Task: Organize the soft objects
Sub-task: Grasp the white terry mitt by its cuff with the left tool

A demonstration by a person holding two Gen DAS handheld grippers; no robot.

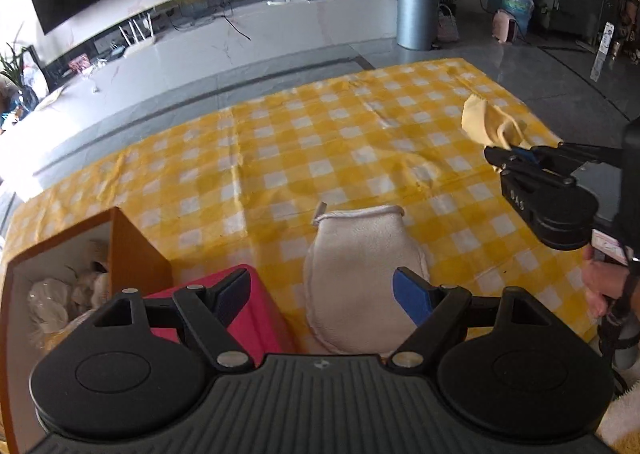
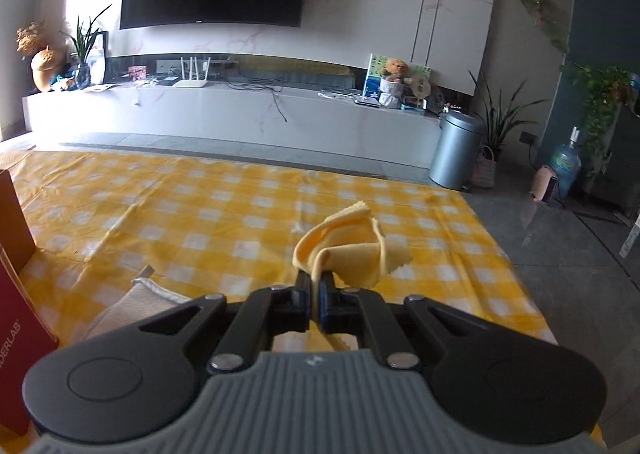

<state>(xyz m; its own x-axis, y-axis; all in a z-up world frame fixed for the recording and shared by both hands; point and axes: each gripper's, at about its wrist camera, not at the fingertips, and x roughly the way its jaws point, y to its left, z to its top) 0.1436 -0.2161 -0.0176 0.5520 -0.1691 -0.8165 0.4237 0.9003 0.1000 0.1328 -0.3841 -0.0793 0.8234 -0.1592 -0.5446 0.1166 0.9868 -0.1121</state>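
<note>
My right gripper is shut on a small yellow cloth, which sticks up crumpled above the checked tablecloth. In the left wrist view the same right gripper holds the yellow cloth in the air at the right. A white fleecy mitt lies flat on the cloth-covered table, just ahead of my left gripper. That gripper is open with nothing between its blue pads. The mitt's edge shows low left in the right wrist view.
A brown cardboard box holding pale soft items stands at the left, with a red box beside it. The yellow checked tablecloth covers the table. A person's hand grips the right tool. Beyond are a TV bench and a grey bin.
</note>
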